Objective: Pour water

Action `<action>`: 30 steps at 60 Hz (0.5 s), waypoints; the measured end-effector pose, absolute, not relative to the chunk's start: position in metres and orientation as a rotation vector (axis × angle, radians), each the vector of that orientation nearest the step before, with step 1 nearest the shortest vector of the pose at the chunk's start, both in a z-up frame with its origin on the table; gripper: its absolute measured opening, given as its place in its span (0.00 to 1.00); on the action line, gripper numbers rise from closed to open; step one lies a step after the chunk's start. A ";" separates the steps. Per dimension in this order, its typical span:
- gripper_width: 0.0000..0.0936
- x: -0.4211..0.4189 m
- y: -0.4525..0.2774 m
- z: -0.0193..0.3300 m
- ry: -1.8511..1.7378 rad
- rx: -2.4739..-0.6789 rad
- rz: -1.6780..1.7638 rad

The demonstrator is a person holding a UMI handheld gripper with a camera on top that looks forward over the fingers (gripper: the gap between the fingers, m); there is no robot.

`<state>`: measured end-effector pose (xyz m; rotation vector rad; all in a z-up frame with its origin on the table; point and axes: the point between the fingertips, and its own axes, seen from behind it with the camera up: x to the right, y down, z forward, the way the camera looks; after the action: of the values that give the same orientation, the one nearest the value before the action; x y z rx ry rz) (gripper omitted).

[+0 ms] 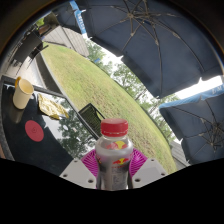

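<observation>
Dark patio umbrellas [140,35] spread above a tilted lawn [95,85]. The gripper [114,163] clamps both pink pads [92,162] on a red-capped bottle [114,155]; contents unclear. Far left, a cream cup [22,92] stands on a table [30,145].

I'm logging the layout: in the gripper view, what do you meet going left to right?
Yellow cup → red disc → red-capped bottle, held between the gripper pads.

Bottle [114,152] stands between the gripper [114,163] fingers. Cup [22,92] sits far left on the table [45,140]; umbrella [150,35] overhead beyond.
</observation>
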<state>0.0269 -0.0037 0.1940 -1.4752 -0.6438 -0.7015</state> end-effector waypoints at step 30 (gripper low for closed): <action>0.37 -0.260 0.074 0.149 -1.614 -0.535 -1.643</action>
<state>-0.2605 0.0739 0.1493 -0.5354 -1.6142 -1.6425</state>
